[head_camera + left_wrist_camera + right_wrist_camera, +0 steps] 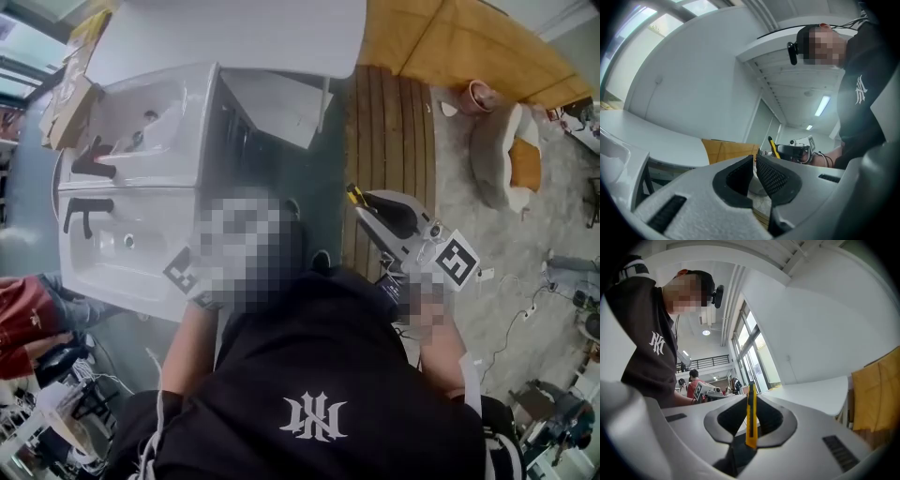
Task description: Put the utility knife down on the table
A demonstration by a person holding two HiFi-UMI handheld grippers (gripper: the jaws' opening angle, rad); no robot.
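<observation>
The yellow utility knife (751, 418) stands upright between the pads of my right gripper (751, 401), which is shut on it. In the head view that gripper (367, 201) is held at waist height on the right, with the knife's yellow tip (355, 195) poking out past the jaws. My left gripper (754, 165) is shut with nothing between its black pads. In the head view only its marker cube (183, 272) shows beside a mosaic patch. The white table (234, 37) lies ahead, apart from both grippers.
Two white basin units (131, 187) stand at the left, below the table. A slatted wooden panel (389, 122) and yellow-brown boards (450, 47) lie ahead on the right. A person in red (28, 309) is at the left edge. Cables (525, 309) trail across the floor.
</observation>
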